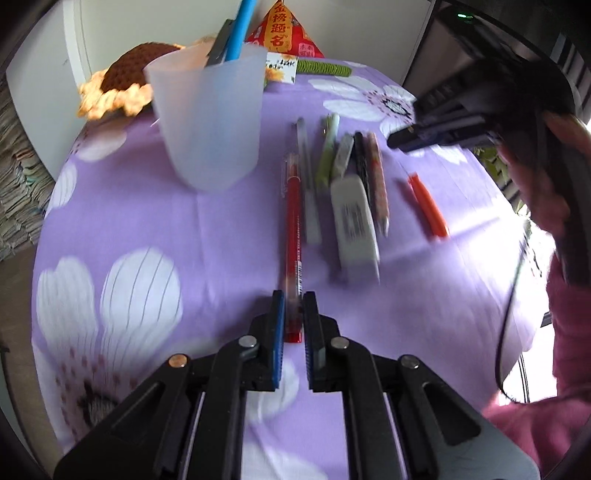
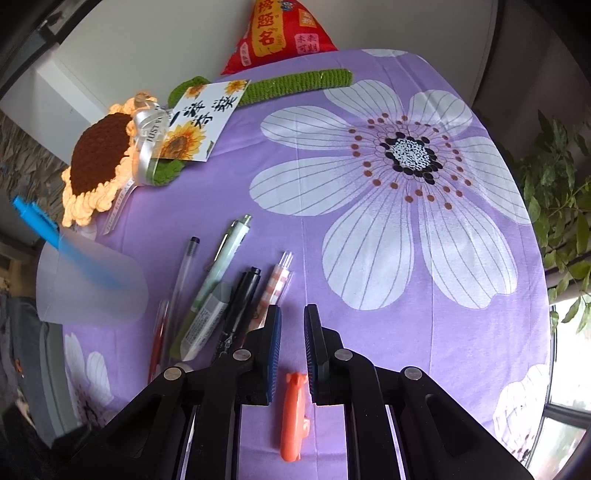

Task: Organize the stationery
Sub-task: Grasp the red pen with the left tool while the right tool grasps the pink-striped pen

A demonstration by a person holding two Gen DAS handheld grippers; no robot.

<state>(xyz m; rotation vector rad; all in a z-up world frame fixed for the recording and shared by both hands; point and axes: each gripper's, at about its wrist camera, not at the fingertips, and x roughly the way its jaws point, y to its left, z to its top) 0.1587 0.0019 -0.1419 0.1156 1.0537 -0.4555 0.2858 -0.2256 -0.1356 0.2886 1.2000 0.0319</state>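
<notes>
Right of the frosted plastic cup (image 1: 207, 122), on the purple floral worktop (image 1: 147, 206): slim red pen (image 1: 293, 229) clamped by left gripper (image 1: 293, 314); right gripper (image 2: 292, 332) parted, straddling stubby orange marker (image 2: 293, 417).

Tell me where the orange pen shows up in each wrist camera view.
Left wrist view: the orange pen lies right of centre, the rightmost item in the row on the purple cloth.
Right wrist view: the orange pen lies at bottom centre, under the right gripper.
Shared landmark: the translucent cup holding a blue pen.
</notes>
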